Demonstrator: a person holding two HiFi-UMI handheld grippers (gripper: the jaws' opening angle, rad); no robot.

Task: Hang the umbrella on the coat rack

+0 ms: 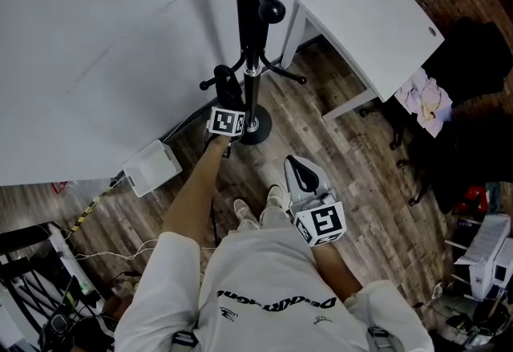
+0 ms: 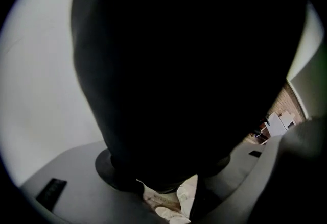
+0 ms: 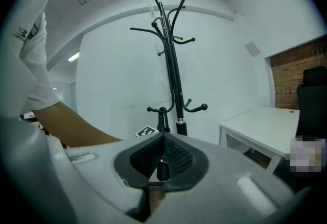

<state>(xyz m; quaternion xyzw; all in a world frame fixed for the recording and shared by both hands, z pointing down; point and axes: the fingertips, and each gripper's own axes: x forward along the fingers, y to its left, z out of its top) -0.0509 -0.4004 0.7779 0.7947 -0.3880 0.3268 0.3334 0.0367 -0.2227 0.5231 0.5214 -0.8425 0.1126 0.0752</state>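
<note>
The black coat rack [image 1: 247, 14] stands in front of me, its round base [image 1: 258, 131] on the wood floor; in the right gripper view the coat rack [image 3: 171, 65] rises in the middle with hooks high and low. My left gripper [image 1: 228, 108] is beside the pole, just below a low hook [image 1: 210, 84], and holds up the black folded umbrella [image 1: 229, 87]. In the left gripper view the umbrella [image 2: 194, 65] fills most of the picture between the grey jaws of the left gripper [image 2: 168, 184]. My right gripper [image 1: 303, 179] hangs lower, near my feet, its pads [image 3: 176, 154] pressed together on nothing.
A white table [image 1: 361, 22] stands right of the rack, close to its hooks. A white box [image 1: 151, 167] and cables lie on the floor at the left. Black chairs [image 1: 473, 62] and clutter fill the right side. A white wall [image 1: 104, 46] is behind the rack.
</note>
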